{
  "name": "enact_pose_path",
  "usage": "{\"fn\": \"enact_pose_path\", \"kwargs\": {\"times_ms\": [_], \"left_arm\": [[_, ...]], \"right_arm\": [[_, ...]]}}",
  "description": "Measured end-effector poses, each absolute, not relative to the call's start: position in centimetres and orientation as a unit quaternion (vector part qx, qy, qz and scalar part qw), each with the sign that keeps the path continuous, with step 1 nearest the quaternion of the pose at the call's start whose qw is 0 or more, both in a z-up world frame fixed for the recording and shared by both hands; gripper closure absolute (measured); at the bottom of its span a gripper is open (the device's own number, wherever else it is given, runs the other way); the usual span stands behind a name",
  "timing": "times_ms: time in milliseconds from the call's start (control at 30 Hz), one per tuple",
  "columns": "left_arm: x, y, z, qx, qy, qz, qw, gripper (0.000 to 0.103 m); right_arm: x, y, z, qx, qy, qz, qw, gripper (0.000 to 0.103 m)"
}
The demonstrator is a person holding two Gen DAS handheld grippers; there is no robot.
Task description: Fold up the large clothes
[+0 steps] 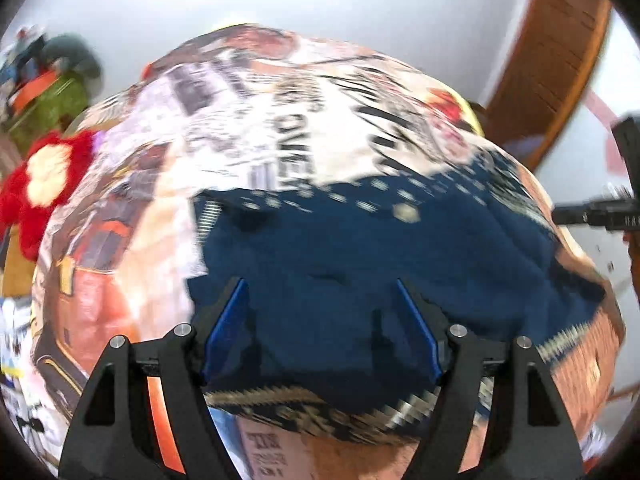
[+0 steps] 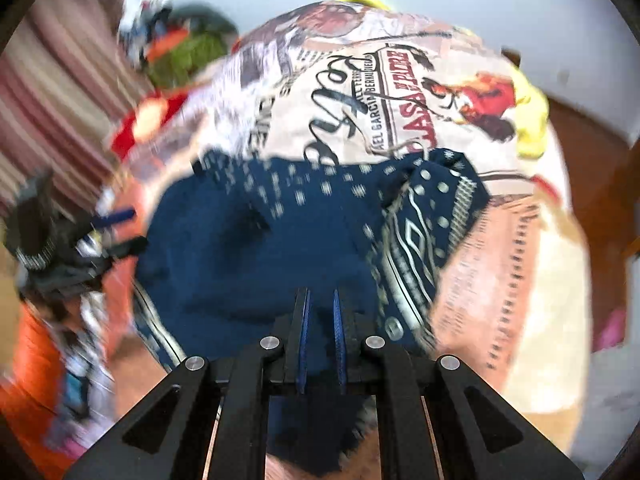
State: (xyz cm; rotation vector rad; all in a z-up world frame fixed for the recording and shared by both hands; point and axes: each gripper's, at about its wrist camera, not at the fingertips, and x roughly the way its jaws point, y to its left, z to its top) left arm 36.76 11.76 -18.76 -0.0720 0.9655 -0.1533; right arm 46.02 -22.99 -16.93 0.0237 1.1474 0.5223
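A navy patterned garment [image 1: 360, 256] is seen spread on the printed bedcover [image 1: 280, 120], a fold judged under way; the left gripper [image 1: 320, 320] is held spread above it; the right gripper [image 2: 320, 312] is pressed together, apparently pinching navy cloth; no containers are visible.

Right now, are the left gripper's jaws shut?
No, the left gripper has its jaws spread wide over the blue garment.
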Motion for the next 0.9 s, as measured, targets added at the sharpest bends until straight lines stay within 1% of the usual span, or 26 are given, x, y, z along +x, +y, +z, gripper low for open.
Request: {"fn": "enact_pose_path", "kwargs": {"times_ms": [133, 233, 333, 467, 567, 733, 800, 900], "left_arm": [[39.1, 16.1, -20.7, -0.106, 0.489, -0.039, 0.865, 0.029], [40.6, 18.6, -23.0, -0.133, 0.511, -0.011, 0.849, 0.029], [41.6, 20.0, -25.3, -0.145, 0.525, 0.004, 0.838, 0.029], [42.6, 19.6, -27.3, -0.166, 0.537, -0.027, 0.827, 0.029], [43.4, 18.4, -28.0, -0.155, 0.541, -0.042, 0.825, 0.029], [45.4, 16.4, -28.7, -0.114, 0.544, -0.032, 0.831, 0.029], [46.0, 15.9, -29.4, -0.109, 0.551, -0.022, 0.827, 0.027], [46.0, 15.6, -29.9, -0.107, 0.546, -0.009, 0.831, 0.027]], "right_arm": [[48.7, -22.3, -18.5, 0.055, 0.536, 0.241, 0.807, 0.096], [50.2, -21.2, -19.9, 0.054, 0.54, 0.252, 0.801, 0.096], [50.2, -19.3, -20.4, 0.01, 0.54, 0.262, 0.8, 0.096], [49.7, -15.9, -23.1, -0.122, 0.545, 0.261, 0.787, 0.096], [49.2, -15.3, -23.6, -0.162, 0.529, 0.265, 0.79, 0.096], [50.5, -16.5, -23.2, -0.118, 0.546, 0.264, 0.786, 0.096], [50.9, -16.7, -23.6, -0.117, 0.549, 0.263, 0.785, 0.096], [51.1, -16.2, -24.4, -0.137, 0.54, 0.264, 0.787, 0.096]]}}
